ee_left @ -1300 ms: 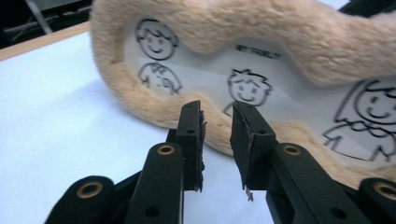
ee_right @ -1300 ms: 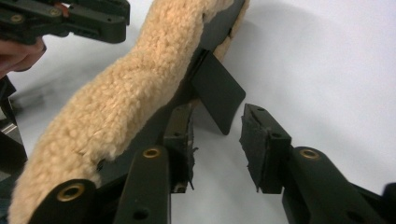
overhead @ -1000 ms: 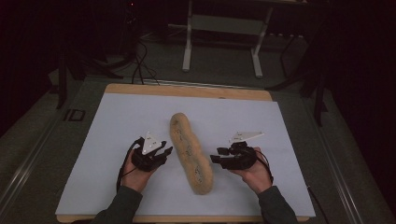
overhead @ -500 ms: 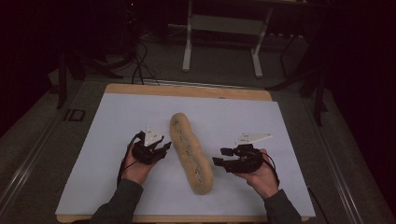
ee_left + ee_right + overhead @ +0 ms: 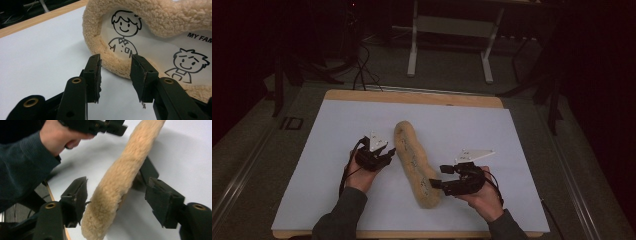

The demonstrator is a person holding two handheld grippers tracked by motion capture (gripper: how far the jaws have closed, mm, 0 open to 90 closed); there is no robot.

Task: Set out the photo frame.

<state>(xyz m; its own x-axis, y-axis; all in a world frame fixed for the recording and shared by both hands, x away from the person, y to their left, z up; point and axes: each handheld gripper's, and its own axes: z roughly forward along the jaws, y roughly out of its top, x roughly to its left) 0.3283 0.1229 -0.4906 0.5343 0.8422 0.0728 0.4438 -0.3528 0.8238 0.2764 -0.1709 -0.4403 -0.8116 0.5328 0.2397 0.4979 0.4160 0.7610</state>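
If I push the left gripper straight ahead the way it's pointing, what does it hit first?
Most likely the fleecy tan rim of the plush picture frame, directly ahead of the left gripper. Its open fingers sit just short of that edge, with only white table cover below; exact gap unclear.

White sheet (image 5: 337,150) on wood board (image 5: 412,97); metal stand (image 5: 452,30), cables (image 5: 362,65) behind.
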